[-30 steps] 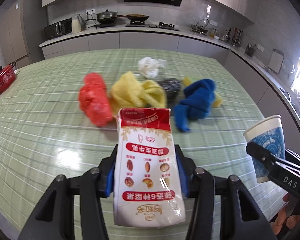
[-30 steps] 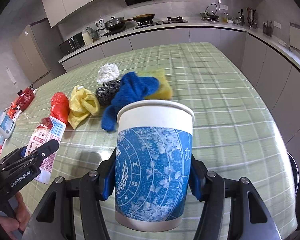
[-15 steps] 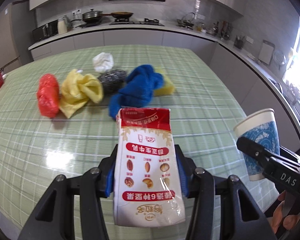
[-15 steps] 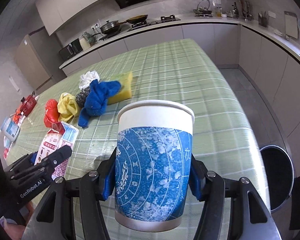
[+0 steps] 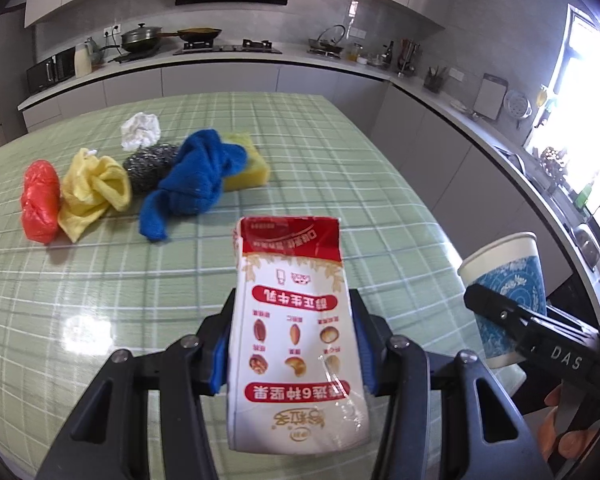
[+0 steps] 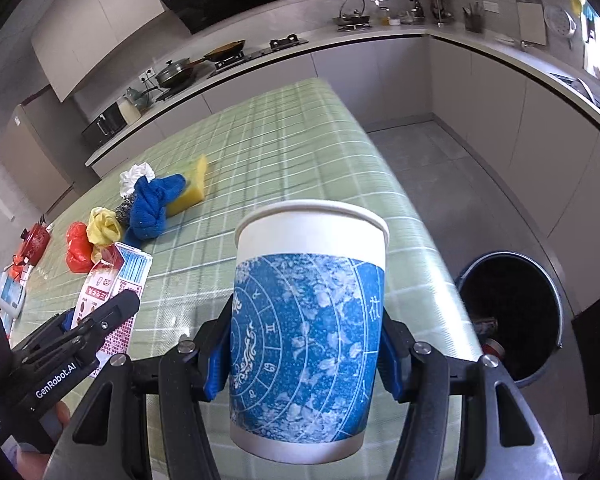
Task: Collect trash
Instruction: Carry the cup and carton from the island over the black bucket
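My left gripper [image 5: 292, 344] is shut on a white and red milk carton [image 5: 294, 332], held above the green checked table [image 5: 340, 184]. My right gripper [image 6: 306, 344] is shut on a blue and white paper cup [image 6: 306, 332], held upright near the table's right edge. The cup [image 5: 504, 292] and the right gripper show at the right of the left wrist view; the carton [image 6: 108, 288] and the left gripper show at the left of the right wrist view. A black trash bin [image 6: 512, 316] stands on the floor to the right of the table, with some items inside.
On the table lie a red bag [image 5: 40, 200], a yellow cloth [image 5: 92, 192], a steel scourer [image 5: 148, 164], a blue cloth [image 5: 196, 184], a yellow sponge [image 5: 248, 168] and a white paper wad [image 5: 140, 130]. Kitchen counters run behind and to the right.
Both grippers have carried their loads to the right along the table. The pile of cloths has slid to the left in both views, and the trash bin has come into the right wrist view.
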A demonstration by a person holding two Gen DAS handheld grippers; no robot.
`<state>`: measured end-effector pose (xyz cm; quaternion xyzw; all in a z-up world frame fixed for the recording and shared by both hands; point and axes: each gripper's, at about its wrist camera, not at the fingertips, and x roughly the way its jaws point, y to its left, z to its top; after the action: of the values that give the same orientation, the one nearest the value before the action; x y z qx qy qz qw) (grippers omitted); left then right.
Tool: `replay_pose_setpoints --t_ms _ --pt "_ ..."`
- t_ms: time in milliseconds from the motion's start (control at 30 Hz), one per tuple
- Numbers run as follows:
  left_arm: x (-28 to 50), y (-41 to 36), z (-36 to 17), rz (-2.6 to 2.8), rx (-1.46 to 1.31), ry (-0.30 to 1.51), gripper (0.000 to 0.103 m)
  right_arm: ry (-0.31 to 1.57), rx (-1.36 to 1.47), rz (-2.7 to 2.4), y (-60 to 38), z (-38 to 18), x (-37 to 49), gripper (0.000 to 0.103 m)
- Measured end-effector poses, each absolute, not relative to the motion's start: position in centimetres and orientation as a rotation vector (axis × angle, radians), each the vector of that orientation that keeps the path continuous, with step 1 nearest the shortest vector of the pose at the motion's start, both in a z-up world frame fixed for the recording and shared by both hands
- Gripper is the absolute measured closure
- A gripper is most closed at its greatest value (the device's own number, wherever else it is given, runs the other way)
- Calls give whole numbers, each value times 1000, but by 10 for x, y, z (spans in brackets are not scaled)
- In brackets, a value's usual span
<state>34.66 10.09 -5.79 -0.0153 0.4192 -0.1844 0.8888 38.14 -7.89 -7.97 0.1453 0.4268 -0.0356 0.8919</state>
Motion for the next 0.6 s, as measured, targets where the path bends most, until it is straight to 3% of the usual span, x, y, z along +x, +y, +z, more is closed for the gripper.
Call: replay_pose_setpoints --t_ms 333,600 --pt "324 24 -45 -375 -23 832 52 852 324 -58 -150 -71 355 41" --pt "301 -88 -49 -396 -55 864 52 862 314 -87 -278 -76 325 41"
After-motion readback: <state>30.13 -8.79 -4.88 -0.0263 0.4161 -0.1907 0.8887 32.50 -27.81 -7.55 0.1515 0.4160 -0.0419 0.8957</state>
